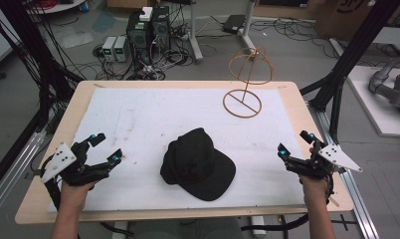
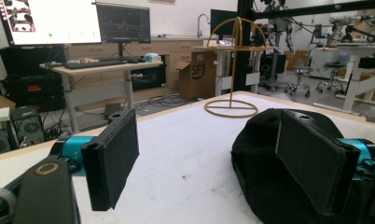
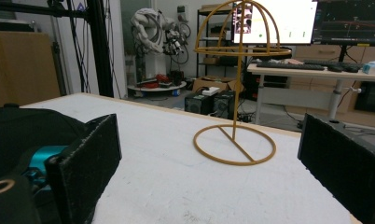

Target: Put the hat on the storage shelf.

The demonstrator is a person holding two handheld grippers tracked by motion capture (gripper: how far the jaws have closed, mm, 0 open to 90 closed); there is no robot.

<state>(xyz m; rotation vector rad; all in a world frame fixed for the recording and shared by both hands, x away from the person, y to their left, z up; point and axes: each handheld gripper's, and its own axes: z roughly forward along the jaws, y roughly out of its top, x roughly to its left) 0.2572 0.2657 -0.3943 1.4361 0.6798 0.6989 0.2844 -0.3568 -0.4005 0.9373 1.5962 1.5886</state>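
A black baseball cap [image 1: 197, 163] lies on the white mat [image 1: 138, 114] near the table's front middle, brim toward the front right. A gold wire hat stand [image 1: 245, 82] rises at the back right of the mat. My left gripper [image 1: 104, 148] rests at the front left, jaws wide apart and holding nothing. My right gripper [image 1: 294, 144] sits at the front right edge, also open with nothing in it. In the left gripper view the cap [image 2: 265, 154] sits behind the right pad, with the stand [image 2: 232, 70] beyond. From the right gripper view the stand [image 3: 237, 93] is straight ahead and the cap [image 3: 27, 128] lies at the left.
The wooden table [image 1: 310, 124] shows as a bare border around the mat. Black frame posts [image 1: 352, 55] stand off the right side. Power supplies and tangled cables [image 1: 138, 42] cover the floor behind the table.
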